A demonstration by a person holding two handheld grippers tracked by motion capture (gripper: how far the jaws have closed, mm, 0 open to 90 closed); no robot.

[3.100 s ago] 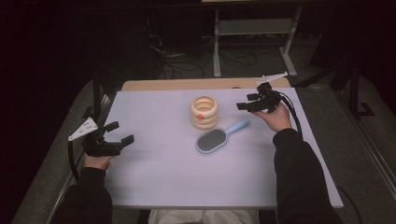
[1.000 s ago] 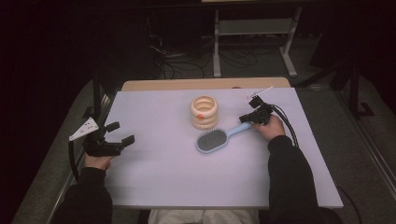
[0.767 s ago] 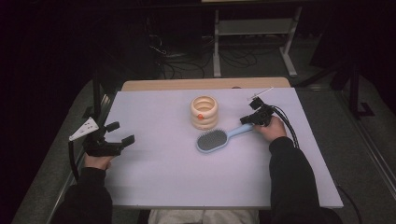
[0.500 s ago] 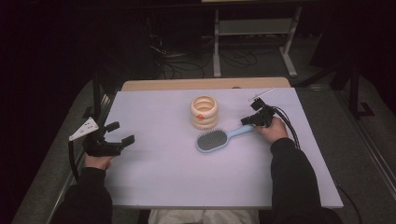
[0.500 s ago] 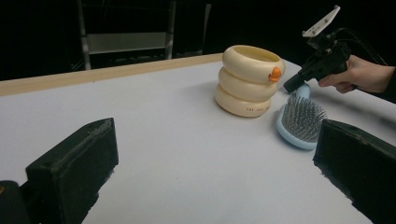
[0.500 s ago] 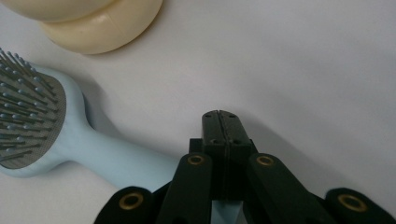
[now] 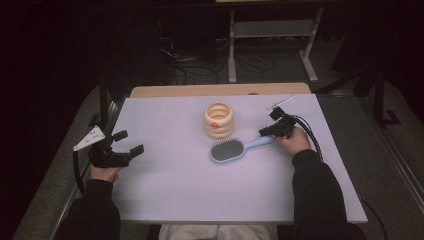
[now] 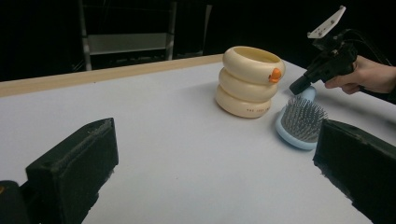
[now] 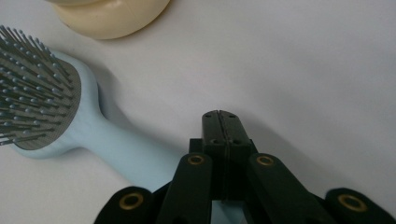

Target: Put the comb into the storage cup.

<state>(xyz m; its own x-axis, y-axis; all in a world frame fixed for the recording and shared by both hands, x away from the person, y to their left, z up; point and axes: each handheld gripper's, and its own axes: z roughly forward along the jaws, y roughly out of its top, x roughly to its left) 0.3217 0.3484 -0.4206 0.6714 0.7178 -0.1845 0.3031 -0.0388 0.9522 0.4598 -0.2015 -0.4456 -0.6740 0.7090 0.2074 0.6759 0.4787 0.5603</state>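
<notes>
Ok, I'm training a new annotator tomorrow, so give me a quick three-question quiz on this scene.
1. True or false: the right gripper has its jaws shut with nothing between them.
2. What stands just beyond the blue hairbrush, farther from the person? A: the cream ring stack; B: a cup; C: a bottle.
3. Which way do the hairbrush's bristles face?
Key: 1 true; 2 A; 3 up.
</notes>
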